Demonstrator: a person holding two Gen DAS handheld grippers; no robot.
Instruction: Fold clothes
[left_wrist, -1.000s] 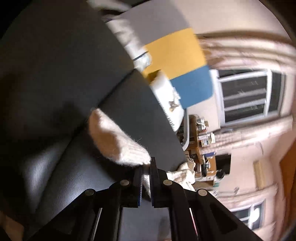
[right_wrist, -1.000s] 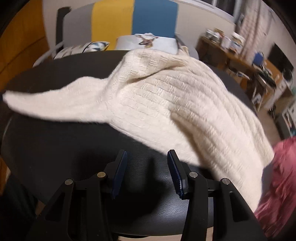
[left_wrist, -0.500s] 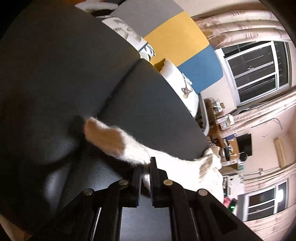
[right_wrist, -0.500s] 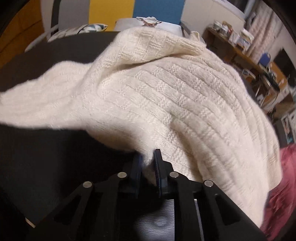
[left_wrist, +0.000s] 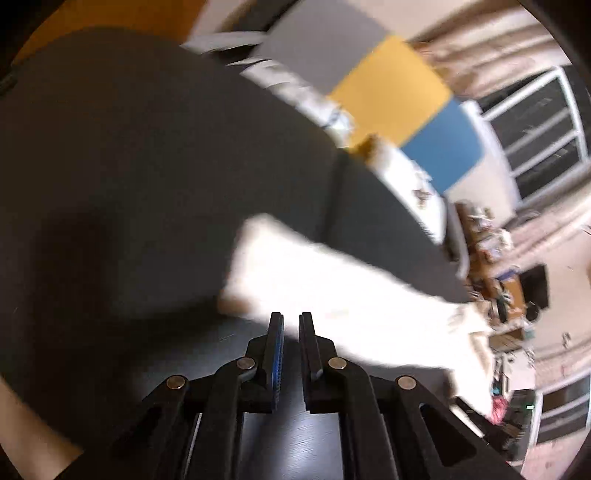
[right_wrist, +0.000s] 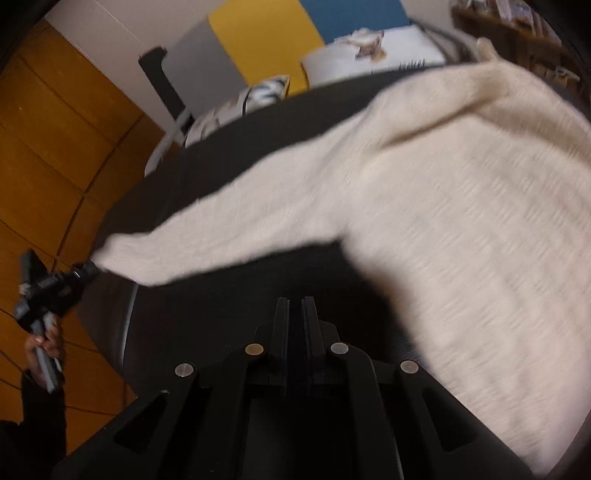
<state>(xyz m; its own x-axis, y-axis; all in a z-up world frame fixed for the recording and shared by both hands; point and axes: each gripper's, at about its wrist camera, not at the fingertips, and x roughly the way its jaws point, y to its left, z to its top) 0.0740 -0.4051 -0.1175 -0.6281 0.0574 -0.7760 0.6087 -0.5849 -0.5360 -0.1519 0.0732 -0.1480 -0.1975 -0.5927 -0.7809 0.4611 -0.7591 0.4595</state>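
A cream knit sweater (right_wrist: 461, 221) lies spread over the black round table (right_wrist: 207, 295). One sleeve stretches out to the left. In the left wrist view that sleeve (left_wrist: 332, 288) runs across the table (left_wrist: 147, 166), blurred by motion, and my left gripper (left_wrist: 291, 321) is shut on its near edge. The right wrist view shows the left gripper (right_wrist: 55, 291) at the sleeve's cuff, held by a hand (right_wrist: 44, 343). My right gripper (right_wrist: 295, 306) is shut over bare table just short of the sweater's underarm edge, with no cloth visible between its fingers.
Behind the table stands a seat with grey, yellow and blue panels (left_wrist: 391, 85) and white cushions (right_wrist: 369, 48). An orange wooden floor (right_wrist: 55, 147) lies to the left. A cluttered desk (left_wrist: 498, 280) and windows (left_wrist: 535, 136) are at the right.
The right gripper, shut on the sweater's edge half a second ago, now stands apart from the cloth. The left gripper has pulled the sleeve outward and it lies stretched flatter.
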